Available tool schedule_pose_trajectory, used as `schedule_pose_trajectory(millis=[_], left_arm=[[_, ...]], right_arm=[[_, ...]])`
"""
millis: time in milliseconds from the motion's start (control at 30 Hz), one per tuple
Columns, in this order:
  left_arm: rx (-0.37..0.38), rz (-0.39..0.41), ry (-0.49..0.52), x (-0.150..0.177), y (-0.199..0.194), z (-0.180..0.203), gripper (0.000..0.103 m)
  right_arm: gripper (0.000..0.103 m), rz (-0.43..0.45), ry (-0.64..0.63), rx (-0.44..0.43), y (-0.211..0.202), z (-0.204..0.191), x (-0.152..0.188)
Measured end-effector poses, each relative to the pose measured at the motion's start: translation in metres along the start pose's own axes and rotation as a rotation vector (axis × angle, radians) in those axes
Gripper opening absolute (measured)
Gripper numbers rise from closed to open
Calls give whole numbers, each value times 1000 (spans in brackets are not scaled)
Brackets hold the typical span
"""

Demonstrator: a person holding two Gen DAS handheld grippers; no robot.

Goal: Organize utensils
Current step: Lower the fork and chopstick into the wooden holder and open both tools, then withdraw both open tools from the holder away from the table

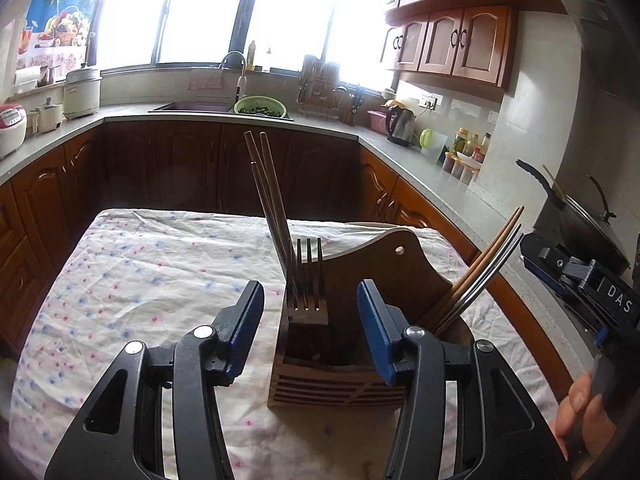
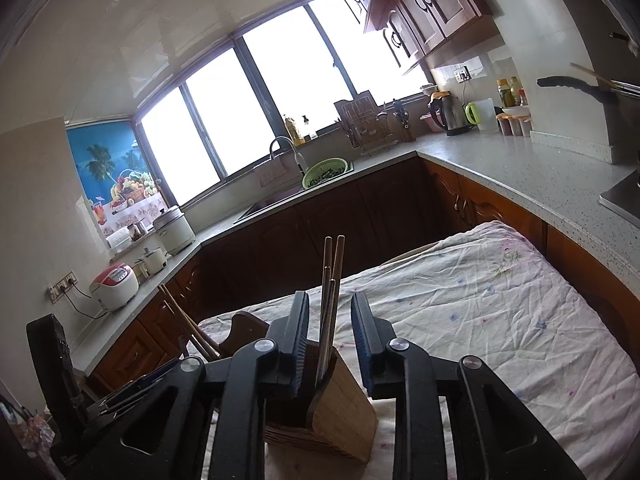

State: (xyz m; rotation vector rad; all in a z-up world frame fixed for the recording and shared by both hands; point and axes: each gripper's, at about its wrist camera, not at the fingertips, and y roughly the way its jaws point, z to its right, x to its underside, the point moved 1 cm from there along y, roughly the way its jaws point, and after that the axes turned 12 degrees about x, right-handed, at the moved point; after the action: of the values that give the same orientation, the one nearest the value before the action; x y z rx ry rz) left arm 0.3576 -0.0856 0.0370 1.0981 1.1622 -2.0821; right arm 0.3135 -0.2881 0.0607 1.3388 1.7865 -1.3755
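Note:
A wooden utensil holder (image 1: 336,376) stands on the cloth-covered table (image 1: 140,280). Forks (image 1: 306,276) stand in it tines up, with long chopsticks (image 1: 266,200) behind them and more chopsticks (image 1: 484,268) leaning out of its right compartment. My left gripper (image 1: 310,320) is open, its blue pads on either side of the forks without touching them. In the right wrist view the holder (image 2: 344,408) sits just below my right gripper (image 2: 332,336), which is open. The upright chopsticks (image 2: 332,280) rise between its pads, free of the right one. The right gripper (image 1: 580,280) and a hand (image 1: 580,412) show at the left view's edge.
A grey counter (image 1: 432,176) runs around the room, with an electric kettle (image 1: 400,124), a green colander (image 1: 260,108) by the sink, rice cookers (image 1: 82,92) and a dark wok (image 1: 588,224) on the right. The table's flowered cloth (image 2: 500,300) is wrinkled.

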Motion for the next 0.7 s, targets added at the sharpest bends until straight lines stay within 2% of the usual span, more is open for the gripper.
schedule_pose_trajectory(millis=[133,167,200,233,267,467,700], left_arm=[[-9,13,-7,1,-11,-1,69],[-16,12,-10,2,-14,-1,77],[-22,15,-14,3,-17,-2,83],[-23,22,-16,4,-21,-3,83],[-23,26,-16,4,-24,-3,84],[-37,44,-20,9,-45,-4,91],[-43,59,-34,12,-66,-6,93]], right_arm=[[51,4,4,-16,-8,1,2],[61,8,5,-21,-11,1,2],[65,13,6,-26,-14,1,3],[73,18,6,-30,-16,1,3],[77,23,6,-32,-19,1,4],[80,31,-1,-34,-34,1,9],[80,26,0,-32,-45,2,14]])
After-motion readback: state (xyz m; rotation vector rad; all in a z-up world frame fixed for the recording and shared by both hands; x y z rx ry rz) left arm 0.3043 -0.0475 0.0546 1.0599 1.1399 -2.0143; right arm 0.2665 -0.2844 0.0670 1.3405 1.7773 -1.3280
